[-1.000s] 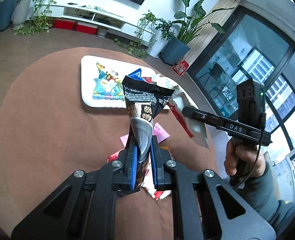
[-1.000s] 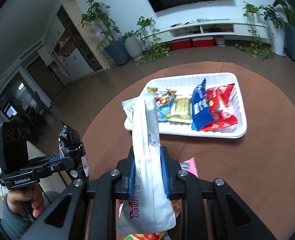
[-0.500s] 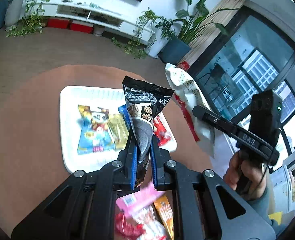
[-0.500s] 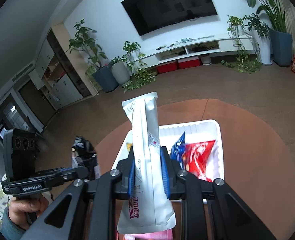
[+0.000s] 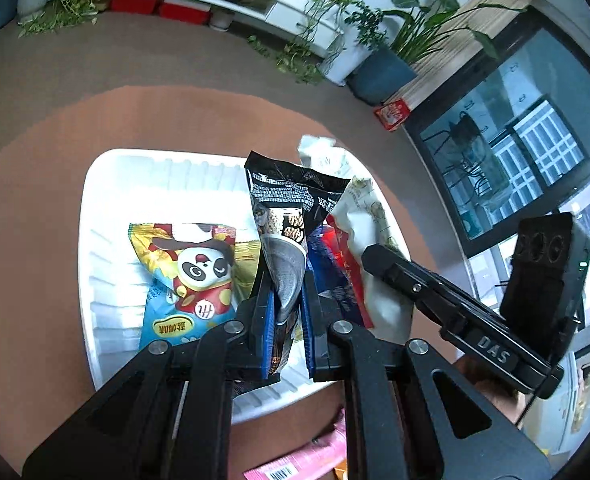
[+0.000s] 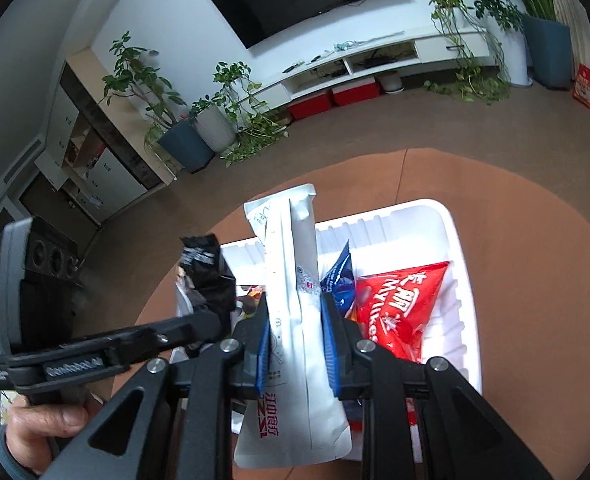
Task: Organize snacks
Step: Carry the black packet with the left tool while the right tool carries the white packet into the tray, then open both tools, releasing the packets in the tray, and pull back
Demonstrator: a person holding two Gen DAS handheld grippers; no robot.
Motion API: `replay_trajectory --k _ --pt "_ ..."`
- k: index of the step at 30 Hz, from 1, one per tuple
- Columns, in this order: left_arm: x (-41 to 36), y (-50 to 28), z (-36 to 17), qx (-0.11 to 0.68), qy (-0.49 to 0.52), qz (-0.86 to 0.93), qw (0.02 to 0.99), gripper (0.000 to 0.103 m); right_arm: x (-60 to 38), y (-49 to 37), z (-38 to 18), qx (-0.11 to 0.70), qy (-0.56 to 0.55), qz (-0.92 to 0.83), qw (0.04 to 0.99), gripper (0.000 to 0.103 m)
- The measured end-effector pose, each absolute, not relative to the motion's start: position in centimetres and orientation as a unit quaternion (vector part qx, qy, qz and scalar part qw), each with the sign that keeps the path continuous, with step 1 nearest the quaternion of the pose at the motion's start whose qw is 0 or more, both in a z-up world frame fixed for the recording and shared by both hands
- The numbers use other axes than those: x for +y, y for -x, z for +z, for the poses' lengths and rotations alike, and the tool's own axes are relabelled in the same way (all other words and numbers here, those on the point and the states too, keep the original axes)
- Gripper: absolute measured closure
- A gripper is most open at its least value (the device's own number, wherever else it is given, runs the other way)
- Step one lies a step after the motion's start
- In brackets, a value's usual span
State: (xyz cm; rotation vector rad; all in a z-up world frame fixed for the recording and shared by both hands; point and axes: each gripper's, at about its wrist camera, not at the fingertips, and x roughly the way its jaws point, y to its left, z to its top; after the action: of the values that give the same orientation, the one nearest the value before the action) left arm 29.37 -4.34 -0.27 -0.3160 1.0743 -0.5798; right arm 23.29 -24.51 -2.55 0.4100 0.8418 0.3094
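Note:
My left gripper (image 5: 287, 300) is shut on a black snack packet (image 5: 287, 208), held upright over the white tray (image 5: 95, 184). My right gripper (image 6: 295, 320) is shut on a tall white snack packet (image 6: 295, 276), also above the white tray (image 6: 455, 232). In the tray lie a panda packet (image 5: 187, 276), a yellow packet (image 5: 247, 264), a blue packet (image 6: 341, 276) and a red packet (image 6: 399, 304). The two grippers hang side by side; the black packet (image 6: 203, 268) shows left of the white one, and the white packet (image 5: 367, 216) right of the black.
The tray rests on a round brown table (image 5: 35, 240). A pink packet (image 5: 299, 460) lies on the table near the front edge. A hand (image 6: 43, 420) grips the left tool. Potted plants (image 6: 199, 132) and a low white TV shelf (image 6: 375, 56) stand beyond.
Both grippers have travelled forward with their packets and now hang over the tray, closer together. The loose packets on the table have slipped below the view.

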Motion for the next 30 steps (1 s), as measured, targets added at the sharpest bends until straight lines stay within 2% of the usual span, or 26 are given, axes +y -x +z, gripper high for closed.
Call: replay_trajectory --k 19,21,22,26,30 --pt "-6.2 -30.6 -2.9 0.523 0.137 -0.233 0.808 0.090 -21.5 -23.6 -5.5 0.441 -0.146 0.139 0.874 0.075" --pt "-6.9 -30.7 -2.8 0.524 0.137 -0.230 0.809 0.086 -21.6 -23.6 -5.4 0.441 -0.146 0.139 0.874 0.074" --pt "-7.1 -30.7 -3.0 0.524 0.136 -0.229 0.809 0.080 -21.6 -23.7 -5.4 0.441 -0.147 0.140 0.874 0.074" --pt "-7.3 -30.7 -3.4 0.519 0.135 -0.229 0.812 0.045 -21.8 -23.6 -5.2 0.438 -0.151 0.138 0.875 0.069" --pt "-7.6 -30.5 -3.1 0.514 0.126 -0.228 0.817 0.042 -22.3 -23.6 -5.1 0.435 -0.155 0.134 0.877 0.065"
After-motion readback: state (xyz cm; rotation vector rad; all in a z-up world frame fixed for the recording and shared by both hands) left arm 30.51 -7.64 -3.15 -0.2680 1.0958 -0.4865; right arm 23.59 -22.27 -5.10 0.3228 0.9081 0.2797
